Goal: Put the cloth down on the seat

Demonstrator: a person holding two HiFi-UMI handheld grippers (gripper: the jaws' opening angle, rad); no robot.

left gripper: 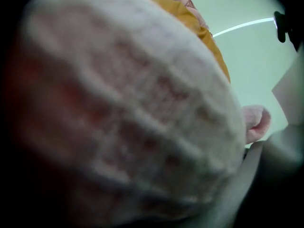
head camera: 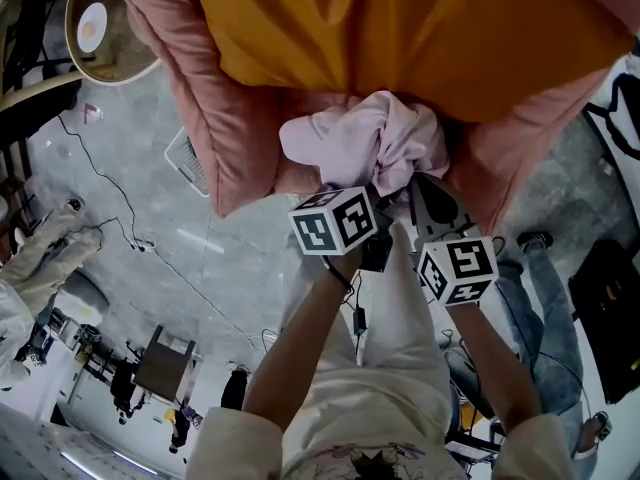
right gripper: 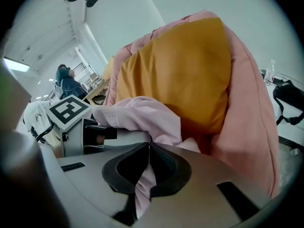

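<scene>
R tool (right gripper: 148, 148) is pinched shut on a thin fold of cloth (head camera: 370, 143). L tool (head camera: 370, 208) jaws are wide and smothered in the bunch; grip unclear. Cloth sits just ahead of both tools, apparently against seat (head camera: 200, 98). Prob. light, floppy, non-fragile; grab by folds.

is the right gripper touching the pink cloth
Touching. In the right gripper view the right gripper is shut on a fold of the pink cloth.

Orange cushion (head camera: 400, 28) on pink padded seat (head camera: 190, 78)
</scene>
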